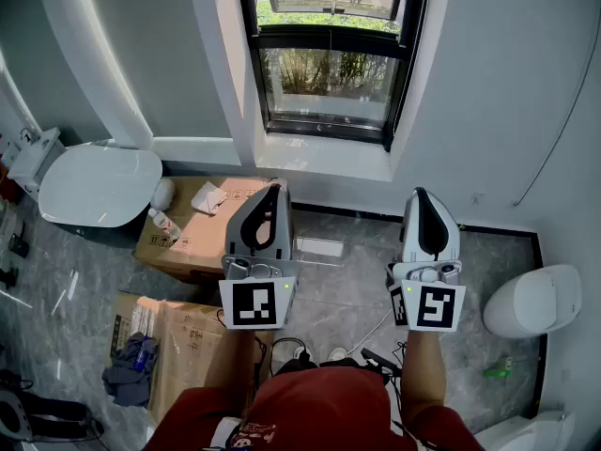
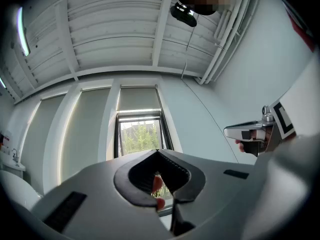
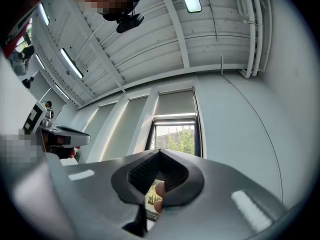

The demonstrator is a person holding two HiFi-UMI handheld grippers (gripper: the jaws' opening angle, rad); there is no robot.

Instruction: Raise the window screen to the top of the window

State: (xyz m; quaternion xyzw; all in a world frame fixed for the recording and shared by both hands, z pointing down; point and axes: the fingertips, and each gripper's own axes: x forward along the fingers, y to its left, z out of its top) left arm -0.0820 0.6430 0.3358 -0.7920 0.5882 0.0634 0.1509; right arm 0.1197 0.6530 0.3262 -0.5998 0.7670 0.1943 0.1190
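Window screen (image 2: 139, 99) hangs well beyond left gripper (image 2: 158, 151) and right gripper (image 3: 160, 152), both closed, empty.

Beige window screen (image 2: 138, 99) partway down

Grey tiled floor (image 1: 355, 285) bears one cardboard box (image 1: 192, 244), another box (image 1: 183, 344); a white toilet (image 1: 531, 299).

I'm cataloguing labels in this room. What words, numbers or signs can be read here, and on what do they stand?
Nothing reads clearly.
Print on the upper cardboard box: too small to read.
Print on the lower cardboard box: too blurred.
The marker cubes on the left gripper and right gripper: black-and-white square patterns, no letters.
Print on the red shirt: unreadable.
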